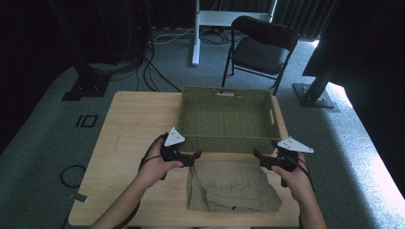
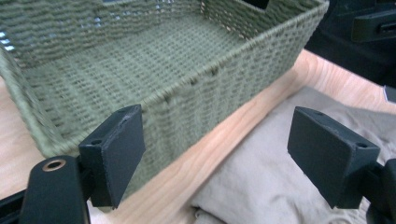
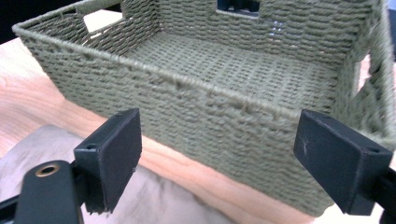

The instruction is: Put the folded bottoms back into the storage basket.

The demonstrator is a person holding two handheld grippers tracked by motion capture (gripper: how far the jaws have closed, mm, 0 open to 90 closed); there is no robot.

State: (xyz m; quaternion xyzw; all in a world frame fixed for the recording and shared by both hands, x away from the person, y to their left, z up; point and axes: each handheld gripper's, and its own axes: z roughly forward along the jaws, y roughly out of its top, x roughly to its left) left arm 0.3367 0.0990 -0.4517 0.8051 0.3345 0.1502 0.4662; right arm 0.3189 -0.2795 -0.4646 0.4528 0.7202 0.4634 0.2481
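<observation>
Green woven basket (image 1: 228, 116) bare inside, folded khaki garment (image 1: 232, 186) lying beside it on table (image 1: 128, 121)

The surface (image 1: 129, 124) is pale wood with a smooth, faintly sheened finish and soft grain. At centre frame in the high view sits a basket (image 1: 227, 143) of olive-green woven cord, rough and ribbed, quite matt. Below it lies a folded garment (image 1: 231, 186) of beige cloth, soft, creased and dull. The left gripper (image 1: 193, 155) and right gripper (image 1: 258, 156) look like matt black plastic, their jaws flat-faced and slightly grainy, each topped by a smooth grey plate. The floor is dull grey-green carpet.
</observation>
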